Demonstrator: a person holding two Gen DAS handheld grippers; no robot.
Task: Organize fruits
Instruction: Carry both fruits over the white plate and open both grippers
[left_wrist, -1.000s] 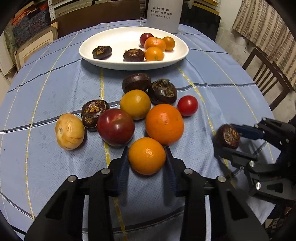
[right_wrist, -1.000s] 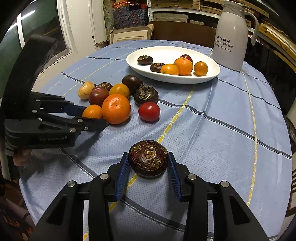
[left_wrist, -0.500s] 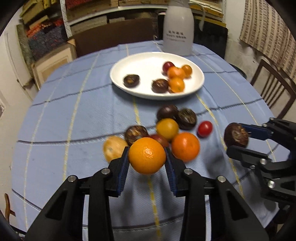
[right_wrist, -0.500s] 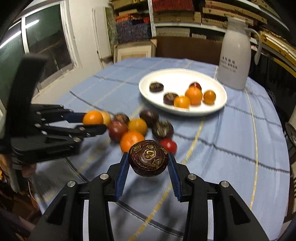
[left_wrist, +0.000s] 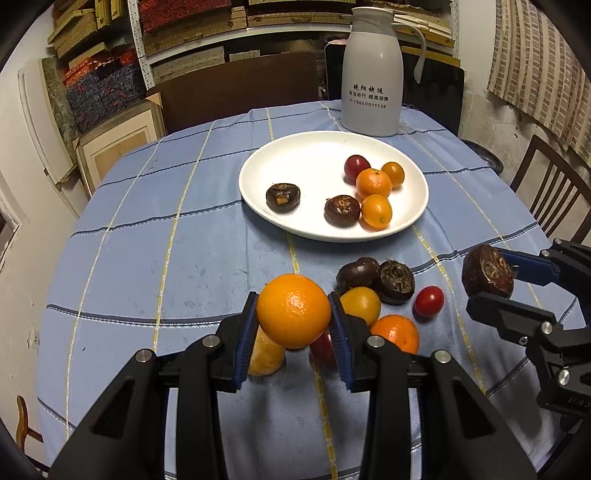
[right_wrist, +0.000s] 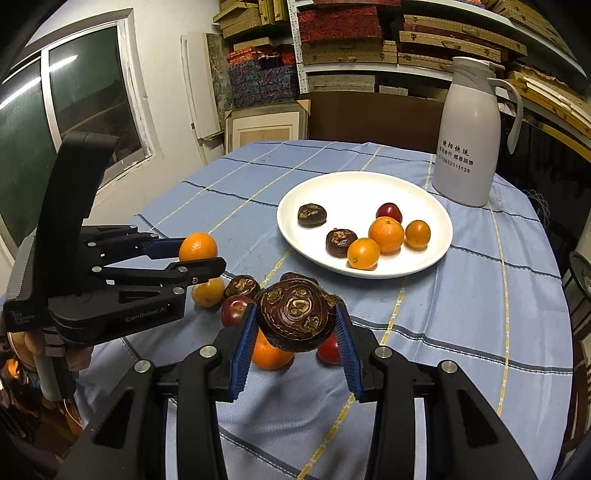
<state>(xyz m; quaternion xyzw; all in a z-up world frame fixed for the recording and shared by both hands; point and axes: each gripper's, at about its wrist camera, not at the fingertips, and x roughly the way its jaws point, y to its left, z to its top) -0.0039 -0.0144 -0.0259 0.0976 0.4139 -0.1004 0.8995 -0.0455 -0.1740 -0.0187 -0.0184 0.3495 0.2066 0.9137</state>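
Observation:
My left gripper (left_wrist: 293, 314) is shut on a small orange (left_wrist: 293, 311), held in the air above the fruit pile; the same orange (right_wrist: 198, 246) shows at left in the right wrist view. My right gripper (right_wrist: 296, 325) is shut on a dark brown water chestnut (right_wrist: 295, 319), also lifted off the cloth, and that water chestnut (left_wrist: 487, 271) appears at right in the left wrist view. Beyond both stands a white plate (left_wrist: 306, 162) with several fruits in it. A loose pile of fruit (left_wrist: 376, 291) lies on the blue cloth below the grippers.
A white thermos jug (left_wrist: 371, 72) stands behind the plate at the table's far edge. The round table (left_wrist: 147, 236) has a blue checked cloth. A wooden chair (left_wrist: 550, 192) is at the right, with shelves and boxes along the back wall.
Both grippers rose from the cloth with their fruit and tilted up, so the plate and the jug now sit lower and fuller in view. The pile stayed where it was.

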